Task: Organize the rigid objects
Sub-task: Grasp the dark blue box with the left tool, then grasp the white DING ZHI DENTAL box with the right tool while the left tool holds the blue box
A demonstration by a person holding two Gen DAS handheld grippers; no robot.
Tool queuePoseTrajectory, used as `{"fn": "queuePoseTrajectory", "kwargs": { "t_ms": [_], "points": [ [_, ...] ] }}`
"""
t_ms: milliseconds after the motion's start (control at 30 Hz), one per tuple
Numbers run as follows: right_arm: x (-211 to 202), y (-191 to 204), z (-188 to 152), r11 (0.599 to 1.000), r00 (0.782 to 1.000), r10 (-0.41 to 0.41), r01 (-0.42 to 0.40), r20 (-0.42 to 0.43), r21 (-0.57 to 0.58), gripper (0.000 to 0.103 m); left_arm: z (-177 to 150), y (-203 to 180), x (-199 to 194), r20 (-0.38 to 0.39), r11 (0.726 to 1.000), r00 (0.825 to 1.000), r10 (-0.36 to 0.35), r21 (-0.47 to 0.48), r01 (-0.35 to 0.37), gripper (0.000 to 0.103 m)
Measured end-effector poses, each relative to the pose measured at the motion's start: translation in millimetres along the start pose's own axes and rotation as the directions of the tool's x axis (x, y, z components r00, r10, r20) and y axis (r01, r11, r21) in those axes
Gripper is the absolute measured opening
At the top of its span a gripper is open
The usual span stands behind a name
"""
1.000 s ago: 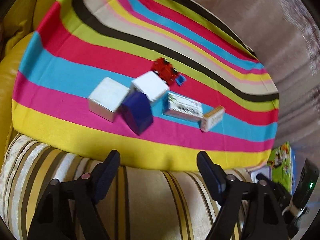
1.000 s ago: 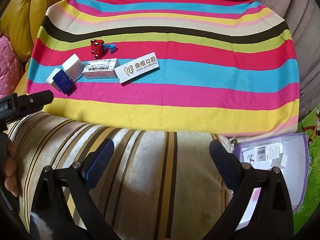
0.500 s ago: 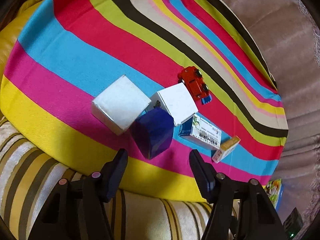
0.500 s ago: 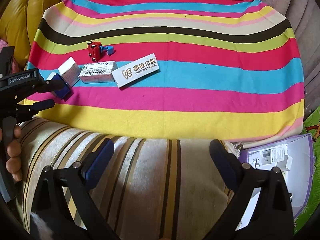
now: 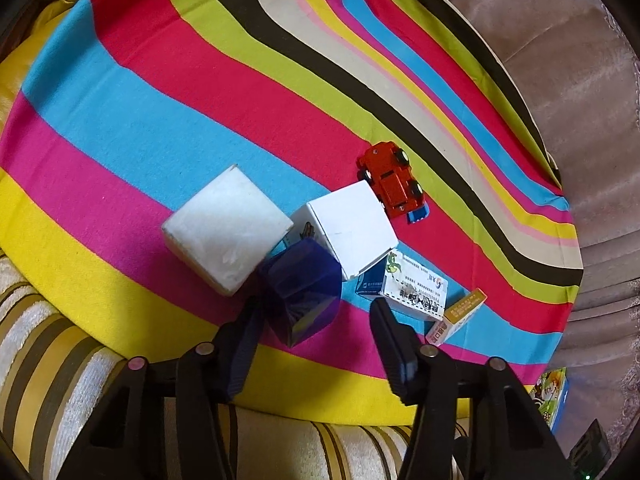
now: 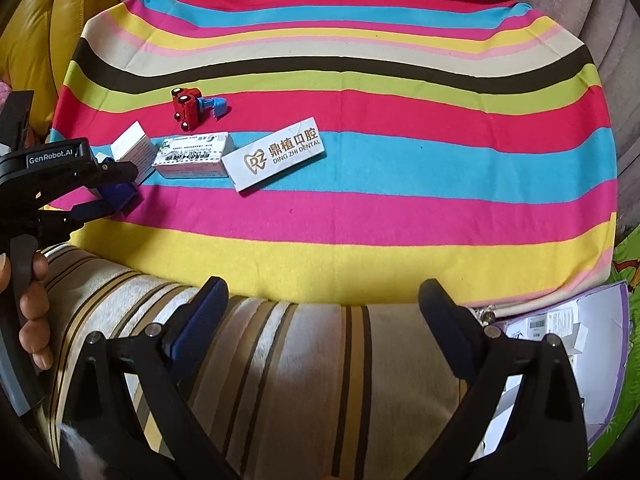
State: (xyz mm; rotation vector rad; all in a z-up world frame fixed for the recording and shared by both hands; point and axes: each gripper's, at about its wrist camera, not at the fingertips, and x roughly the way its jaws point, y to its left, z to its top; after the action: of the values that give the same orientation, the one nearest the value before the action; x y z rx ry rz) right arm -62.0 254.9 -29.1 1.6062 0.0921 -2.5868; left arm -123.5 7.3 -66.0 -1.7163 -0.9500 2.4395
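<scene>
Several small boxes lie in a row on a striped cloth [image 5: 120, 128]. A dark blue box [image 5: 304, 288] sits between the fingers of my open left gripper [image 5: 316, 312], jaws on either side of it, not closed. Beside it are a white cube box [image 5: 228, 232], a white carton [image 5: 352, 232], a medicine box [image 5: 404, 292], a flat dental box [image 6: 276, 160] and a red toy car [image 5: 392, 180]. My right gripper [image 6: 320, 300] is open and empty over the sofa's striped front, apart from the boxes. The left gripper also shows in the right wrist view [image 6: 108, 196].
The cloth [image 6: 360, 208] covers a sofa seat with a striped cushion edge [image 6: 300, 360] in front. A yellow cushion [image 6: 52, 40] lies at the left. An open purple-lined cardboard box [image 6: 568, 336] and a green play mat [image 6: 628, 264] are at the lower right.
My left gripper has moved forward to the dark blue box, which now sits between its fingers. The right gripper has barely moved.
</scene>
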Motion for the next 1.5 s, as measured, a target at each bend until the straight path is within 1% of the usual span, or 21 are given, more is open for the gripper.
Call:
{"fn": "queuePoseTrajectory", "kwargs": {
  "t_ms": [167,333,533,633,733,800,967,1100,1233,1400,1500],
  "points": [
    [4,4,6,1.0,1.0,-0.009,0.009,0.0,-0.017,0.097,1,1,3,-0.009,1.0,1.0,-0.003,0.011,0.003,0.036],
    [10,3,13,1.0,1.0,0.009,-0.009,-0.006,-0.001,0.097,2,0,5,-0.011,1.0,1.0,-0.012,0.015,0.012,0.035],
    [18,-8,22,0.993,0.997,0.069,-0.066,-0.028,0.097,0.097,-3,-2,5,-0.029,0.999,0.999,-0.033,0.027,0.034,0.033],
    [21,-14,27,0.985,0.996,0.084,-0.079,-0.029,0.157,0.097,-9,-4,3,-0.043,0.998,0.998,-0.054,0.035,0.056,0.033],
    [24,-18,33,0.97,0.994,0.104,-0.096,-0.025,0.222,0.097,-17,-8,0,-0.046,0.996,0.996,-0.07,0.058,0.073,0.032],
    [27,-19,37,0.956,0.993,0.119,-0.109,-0.022,0.272,0.097,-22,-12,-2,-0.047,0.994,0.996,-0.079,0.076,0.083,0.026],
    [37,-19,46,0.919,0.987,0.158,-0.142,-0.013,0.369,0.097,-34,-22,-5,-0.046,0.986,0.995,-0.09,0.133,0.096,0.026],
    [50,-17,53,0.887,0.981,0.194,-0.162,-0.03,0.432,0.097,-34,-21,-3,-0.052,0.985,0.994,-0.098,0.135,0.105,0.026],
    [60,-15,61,0.862,0.974,0.222,-0.178,-0.038,0.475,0.095,-35,-20,-6,-0.048,0.982,0.995,-0.09,0.16,0.097,0.026],
    [66,-6,70,0.86,0.976,0.217,-0.173,-0.036,0.48,0.093,-36,-15,-11,-0.052,0.977,0.996,-0.066,0.2,0.075,0.026],
    [70,-6,73,0.845,0.975,0.217,-0.169,-0.037,0.507,0.087,-39,-19,-8,-0.054,0.973,0.997,-0.046,0.223,0.057,0.026]
  ]
}}
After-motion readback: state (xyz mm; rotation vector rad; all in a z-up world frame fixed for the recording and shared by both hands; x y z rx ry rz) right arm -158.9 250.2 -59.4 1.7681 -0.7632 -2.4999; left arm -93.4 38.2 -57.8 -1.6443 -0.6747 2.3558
